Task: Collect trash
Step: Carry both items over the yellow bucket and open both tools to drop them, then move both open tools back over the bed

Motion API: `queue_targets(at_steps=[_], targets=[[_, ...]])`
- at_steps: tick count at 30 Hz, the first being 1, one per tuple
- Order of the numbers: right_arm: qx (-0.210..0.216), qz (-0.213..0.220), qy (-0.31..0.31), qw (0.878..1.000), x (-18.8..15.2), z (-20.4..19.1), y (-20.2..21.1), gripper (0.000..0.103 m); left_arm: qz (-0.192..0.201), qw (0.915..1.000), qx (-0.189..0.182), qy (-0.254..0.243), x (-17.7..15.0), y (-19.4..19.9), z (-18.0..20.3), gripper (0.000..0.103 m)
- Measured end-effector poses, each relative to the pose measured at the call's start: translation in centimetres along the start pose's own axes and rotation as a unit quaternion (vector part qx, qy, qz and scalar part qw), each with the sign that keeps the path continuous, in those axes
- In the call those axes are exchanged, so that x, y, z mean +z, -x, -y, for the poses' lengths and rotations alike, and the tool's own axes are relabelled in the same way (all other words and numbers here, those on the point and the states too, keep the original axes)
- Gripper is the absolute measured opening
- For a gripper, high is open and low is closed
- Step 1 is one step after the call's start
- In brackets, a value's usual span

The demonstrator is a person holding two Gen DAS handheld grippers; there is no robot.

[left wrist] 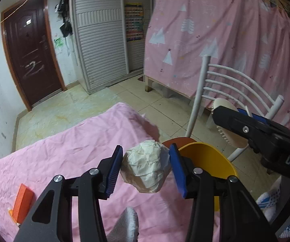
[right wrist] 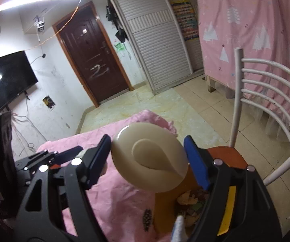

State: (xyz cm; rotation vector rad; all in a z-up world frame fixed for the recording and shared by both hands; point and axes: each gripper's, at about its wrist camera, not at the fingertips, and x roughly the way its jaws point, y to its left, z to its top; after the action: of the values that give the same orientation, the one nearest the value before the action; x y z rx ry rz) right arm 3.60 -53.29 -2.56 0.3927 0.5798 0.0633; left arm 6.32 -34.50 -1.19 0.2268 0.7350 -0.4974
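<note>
My left gripper (left wrist: 146, 168) is shut on a crumpled white tissue ball (left wrist: 146, 168) and holds it above the pink-covered table (left wrist: 64, 153), just left of the yellow trash bin (left wrist: 211, 161). My right gripper (right wrist: 148, 157) is shut on a cream round bin lid (right wrist: 149, 157), lifted over the bin (right wrist: 165, 205). The bin holds crumpled paper scraps (right wrist: 189, 201). The lid and right gripper also show at the right of the left wrist view (left wrist: 229, 125).
An orange block (left wrist: 22, 201) lies on the table at the left. A small dark scrap (right wrist: 147, 218) lies on the cloth beside the bin. A white metal chair (left wrist: 225, 84) with a red seat stands behind the bin. A pink curtain hangs at right.
</note>
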Motion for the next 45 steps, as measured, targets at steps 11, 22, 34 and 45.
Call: queue_targets(at_steps=[11,22,34,45], targets=[[-0.045,0.013,-0.036,0.998,-0.1,5.9,1.7,0.072,-0.006,0.9987,-0.029,-0.042,0.7,-2.8,5.6,0.05],[-0.045,-0.003,-0.042,0.998,-0.7,6.6,0.0,0.072,-0.024,0.9993,-0.016,-0.023,0.1,-4.1,4.3,0.069],[-0.035,-0.012,-0.012,0.999,-0.6,3.0,-0.8,0.072,-0.002,0.9998,-0.02,0.002,-1.0,-0.9,1.2,0.069],[-0.004,-0.04,0.04,0.998,-0.7,-3.6,-3.6,0.072,0.022,0.9986,0.005,0.047,-3.0,3.4,-5.4,0.069]])
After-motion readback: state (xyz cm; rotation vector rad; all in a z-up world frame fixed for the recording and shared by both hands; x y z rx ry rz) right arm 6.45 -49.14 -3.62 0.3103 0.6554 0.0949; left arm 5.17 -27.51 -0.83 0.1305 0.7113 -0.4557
